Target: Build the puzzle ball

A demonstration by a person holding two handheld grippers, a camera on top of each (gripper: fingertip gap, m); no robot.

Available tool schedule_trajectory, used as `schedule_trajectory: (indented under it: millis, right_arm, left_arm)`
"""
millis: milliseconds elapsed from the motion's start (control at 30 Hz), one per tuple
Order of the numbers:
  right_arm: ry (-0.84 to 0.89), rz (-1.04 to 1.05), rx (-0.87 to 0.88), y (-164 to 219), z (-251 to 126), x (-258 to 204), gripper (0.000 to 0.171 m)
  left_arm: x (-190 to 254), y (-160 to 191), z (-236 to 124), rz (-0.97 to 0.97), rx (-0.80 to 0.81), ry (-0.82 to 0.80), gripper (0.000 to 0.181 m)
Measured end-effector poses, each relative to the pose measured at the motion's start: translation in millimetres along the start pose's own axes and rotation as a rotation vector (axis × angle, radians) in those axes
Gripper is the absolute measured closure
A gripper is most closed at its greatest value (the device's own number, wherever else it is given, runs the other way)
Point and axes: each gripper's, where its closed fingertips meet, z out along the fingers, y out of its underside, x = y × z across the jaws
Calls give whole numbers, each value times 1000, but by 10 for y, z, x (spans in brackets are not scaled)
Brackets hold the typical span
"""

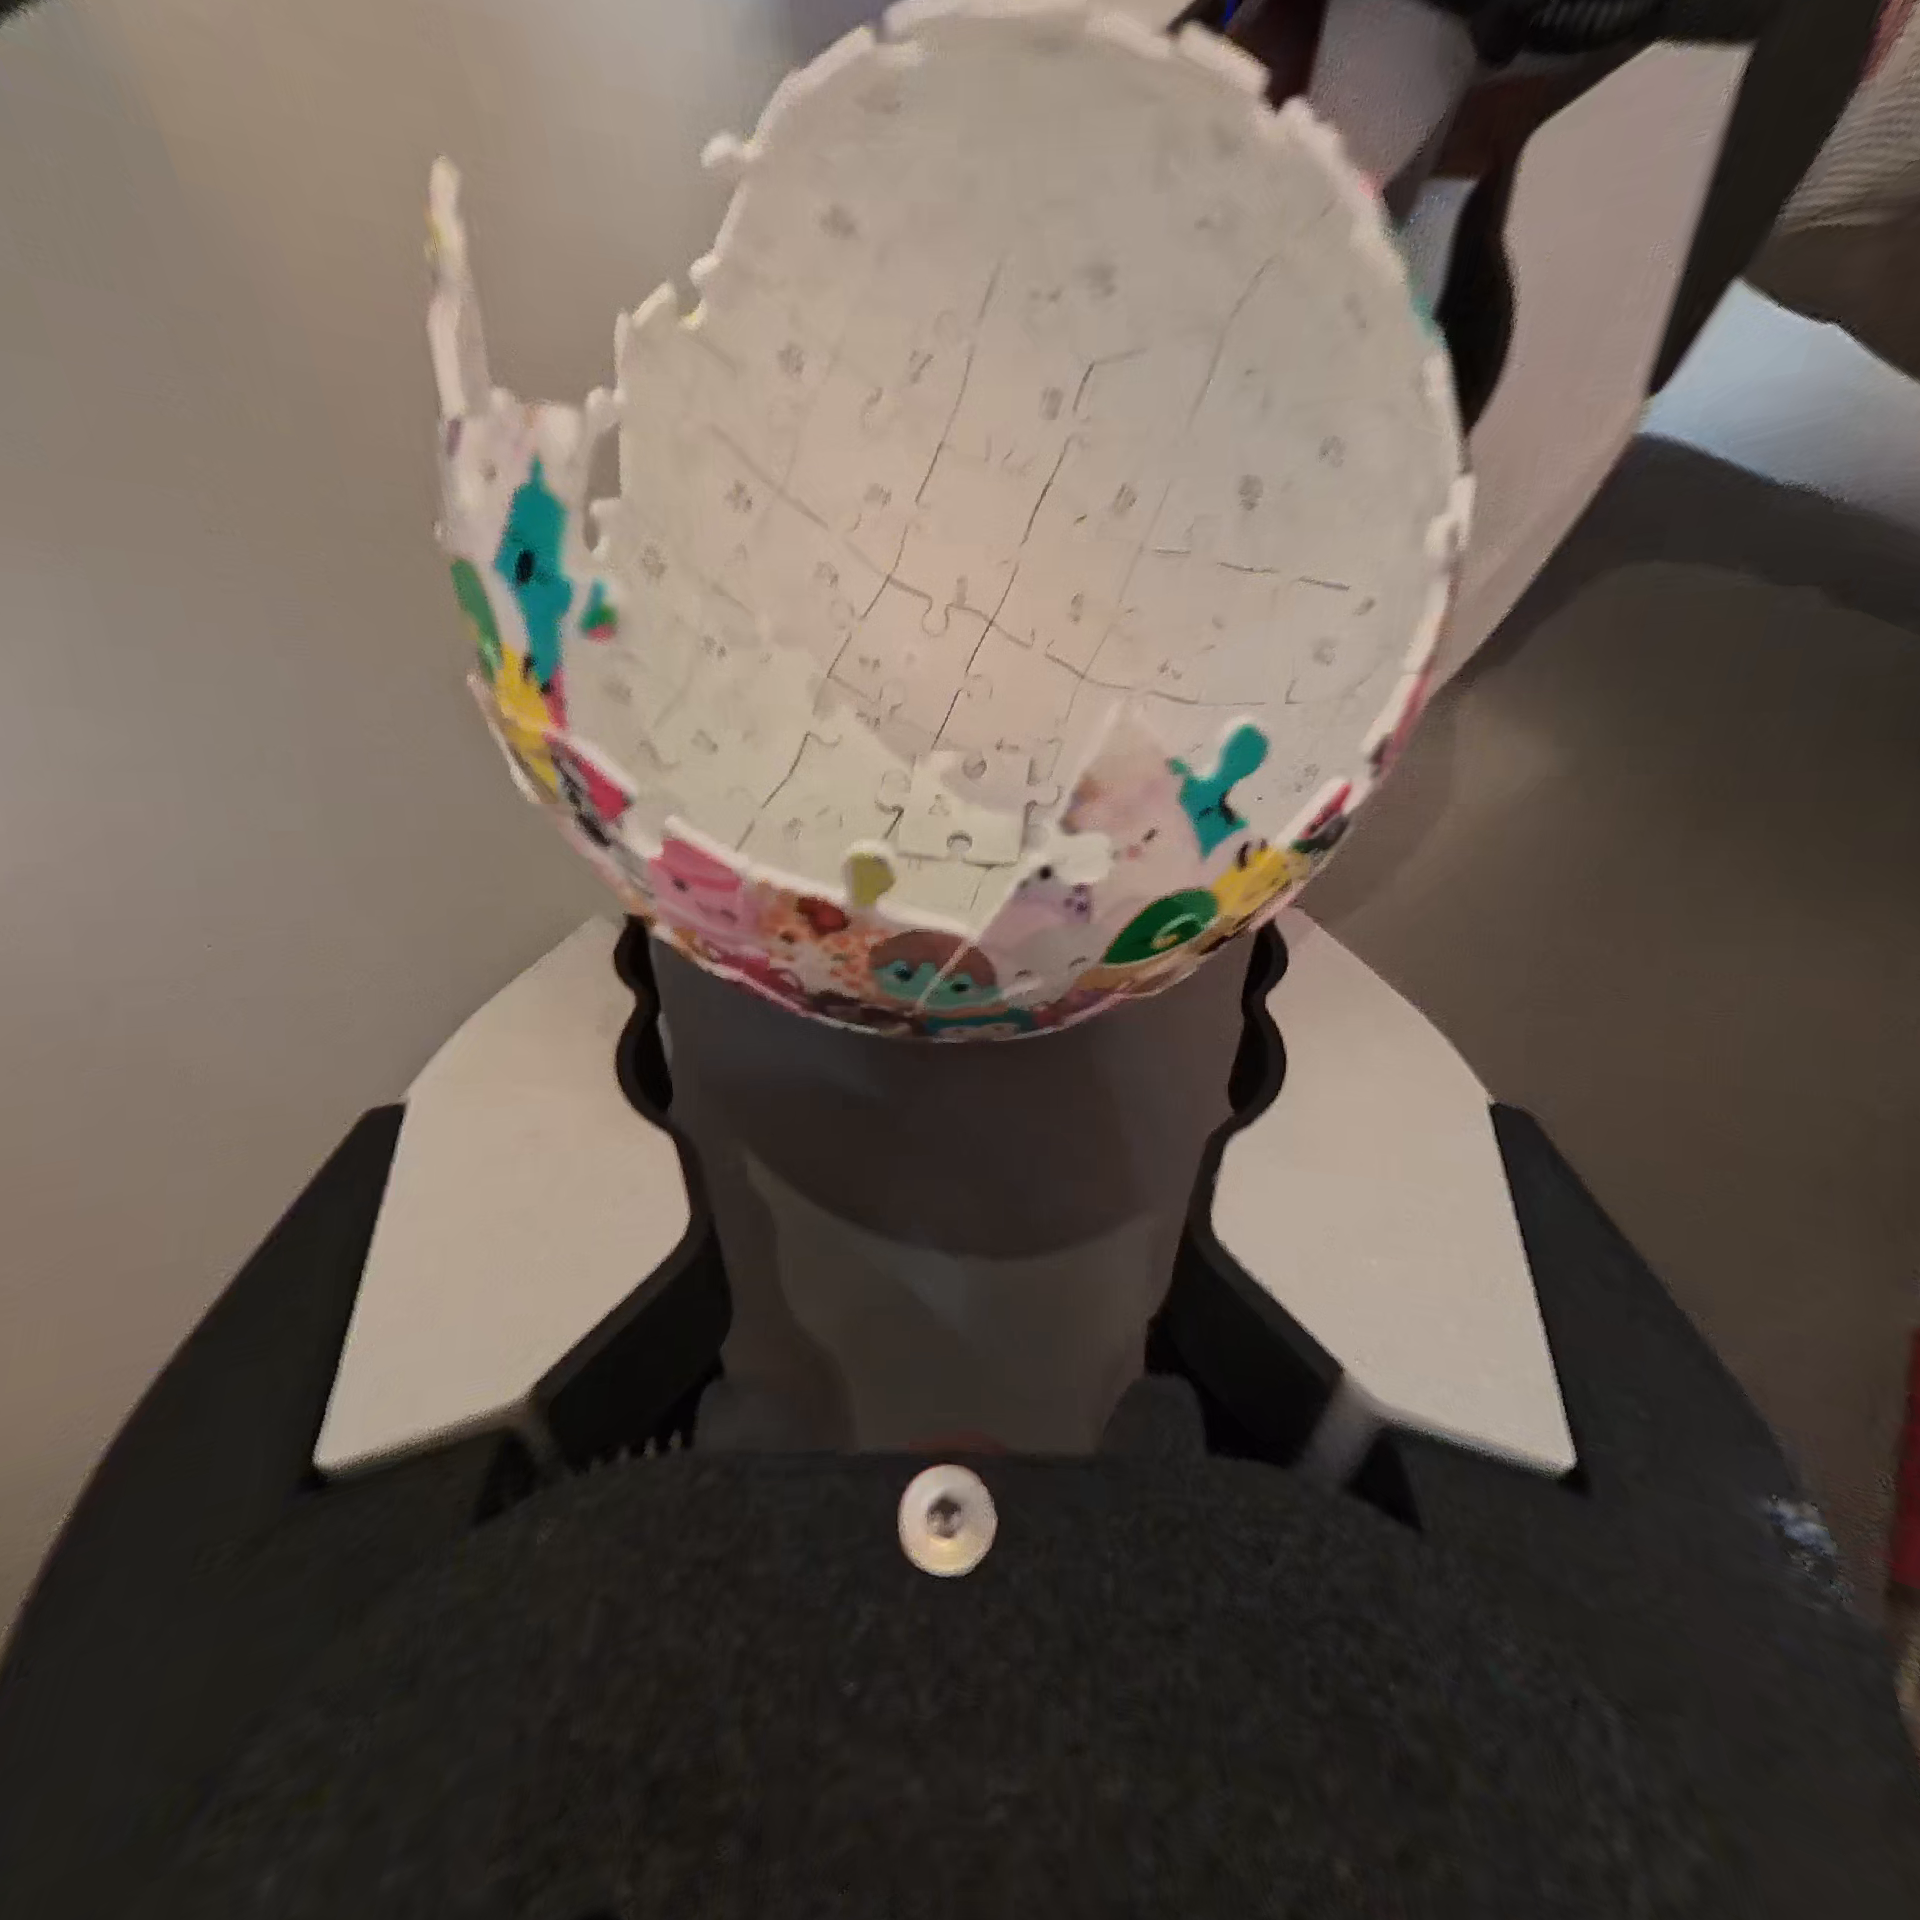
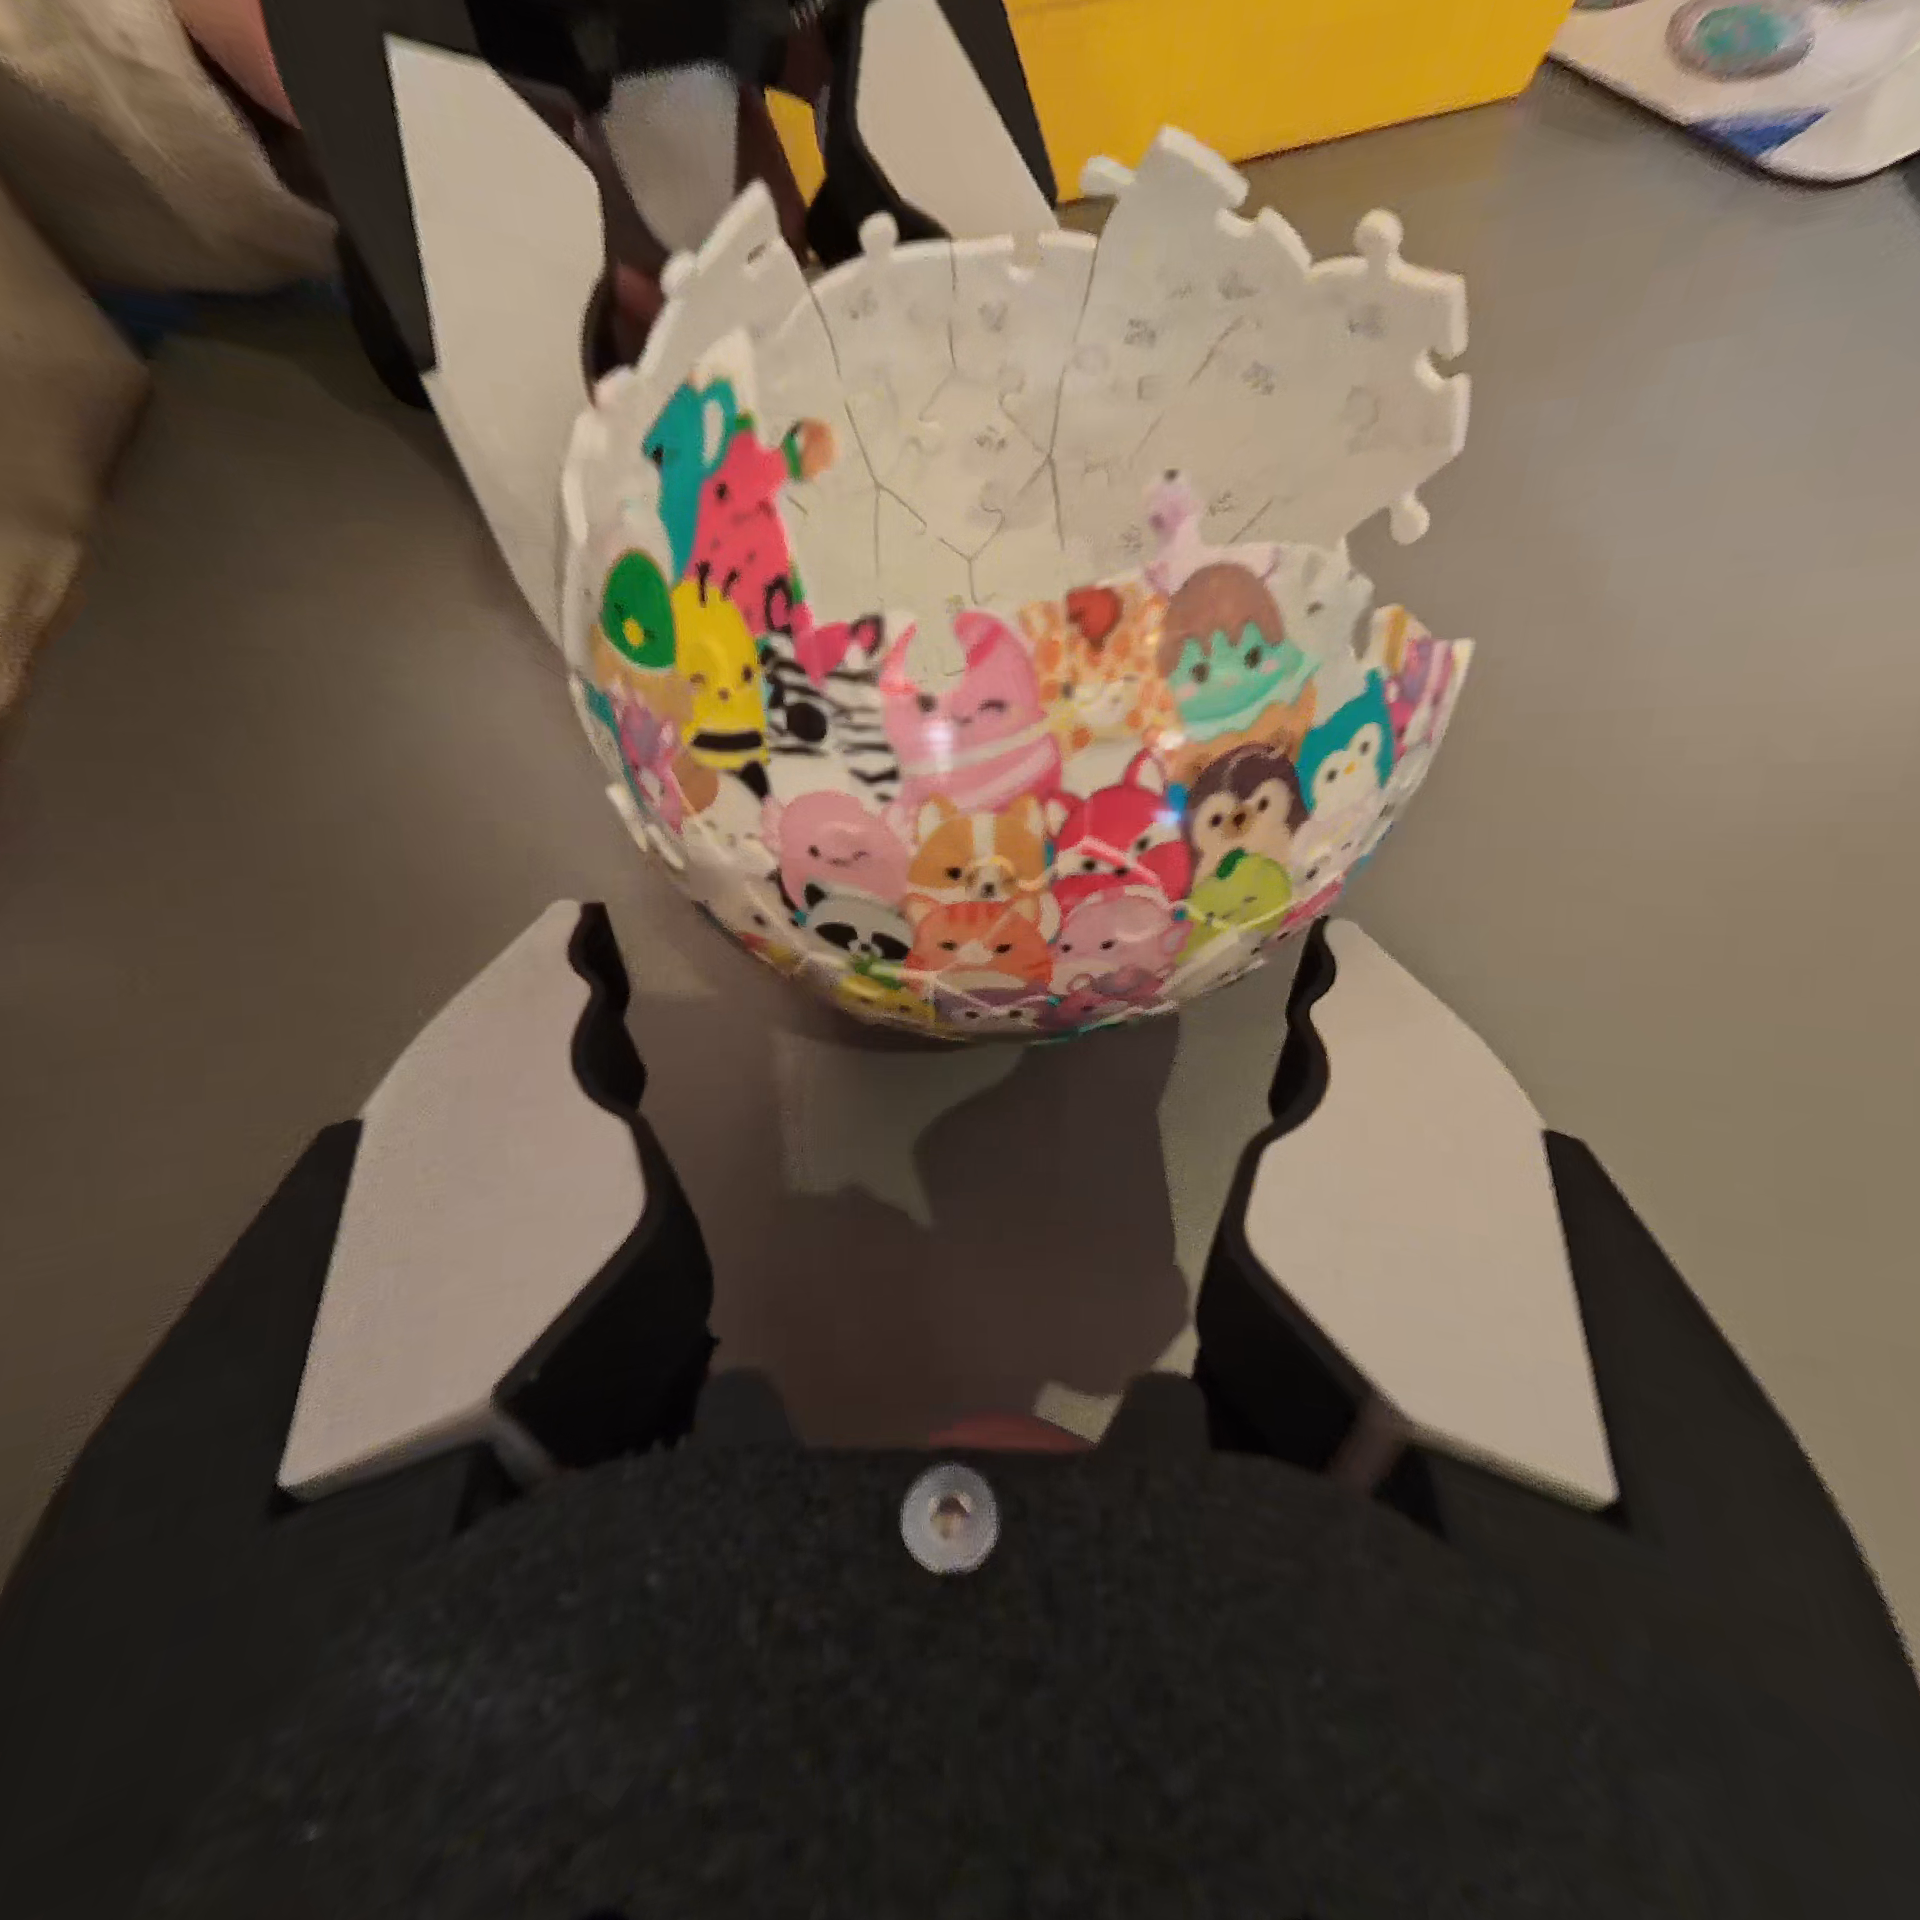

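The puzzle ball (image 2: 1023,665) sits on the grey worktop (image 2: 1662,727) as an unfinished shell, open side up, filling the centre of both views. It lies straight ahead of each tool, and the two face it from opposite sides. In the right wrist view the right tool (image 2: 951,966) has its fingers spread wide with nothing between them, the ball's rounded bottom just beyond the tips. The left tool (image 2: 727,229) shows at the upper left of that frame, behind the shell's far wall. In the left wrist view the left tool (image 1: 951,977) is likewise spread and empty, with the shell (image 1: 935,582) just past its tips. By my judgement neither is clearly nearer. The shell has no long axis; what matters is the ragged rim, highest on the wall away from the right tool.

The pieces look like stiff curved plastic, glossy and printed with bright cartoon animals outside, matte white with faint marks inside. Knobs and notches stand along the broken edge. The tool fingers are pale plates edged with wavy black pads. A yellow box (image 2: 1299,73) lies at the top of the right wrist view
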Motion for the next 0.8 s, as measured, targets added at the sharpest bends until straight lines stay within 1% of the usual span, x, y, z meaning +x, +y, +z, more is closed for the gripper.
schedule_trajectory:
  millis: [67,167,233,333,467,567,667,733,800]
  right_arm:
    - [75,-59,-4,30,38,42,51]
    - [169,-126,-17,35,63,117,57]
    - [197,-131,-8,10,76,136,57]
    - [186,-97,-38,15,60,132,57]
    - [84,21,-77,-35,0,22,57]
    - [-65,175,-106,-35,-16,-88,57]
    - [-216,284,-103,-16,-3,-142,57]
    - [-296,342,-106,10,25,-161,58]
    - [-336,370,-90,24,52,-147,58]
  left_arm:
    - [-22,26,22,78,-20,-24,71]
    - [-94,104,63,175,-69,-86,75]
    - [-134,95,71,174,-77,-120,80]
    - [-110,81,61,137,-77,-108,81]
    - [28,39,-26,21,-75,-21,82]
    - [135,-10,-114,-93,-82,76,83]
    - [197,-40,-205,-165,-101,164,82]
    - [182,-33,-225,-169,-108,171,82]
    - [159,-3,-207,-154,-115,159,84]
